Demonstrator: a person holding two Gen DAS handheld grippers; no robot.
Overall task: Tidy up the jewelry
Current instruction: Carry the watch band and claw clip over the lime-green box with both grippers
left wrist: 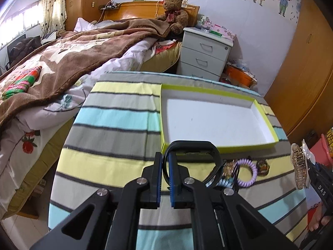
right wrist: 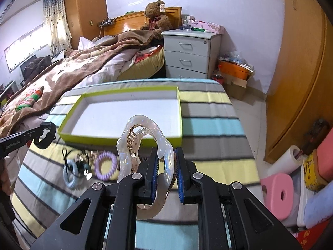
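Both loads up and in the air! Left gripper [left wrist: 165,166] pinching a black band-style wristwatch [left wrist: 193,154] between narrow blue-padded fingers [left wrist: 159,173], hanging just short of the near wall of the shallow white tray with the lime-green rim [left wrist: 220,149]. Right gripper [right wrist: 165,166] clamped on a clear and gold claw hair clip [right wrist: 143,145], fingers closed on its curved transparent shell, also poised just before the tray's near edge.

Tray floor bare white in both views, nothing dropped in yet. So, by the look of it: two pieces picked, none placed, early going.

Left behind on the striped blue, yellow and grey cloth of the counter [right wrist: 208,125], between tray and grippers: a lilac spiral hair tie [right wrist: 105,165], a pale blue spiral hair tie [right wrist: 70,177], a small glittery cluster of trinkets [right wrist: 83,160] too blurred to name, and a thin black elastic loop [right wrist: 65,156]. All near one another, some touching.

Likely next: forward over the rim, release inside, then back for the pile.
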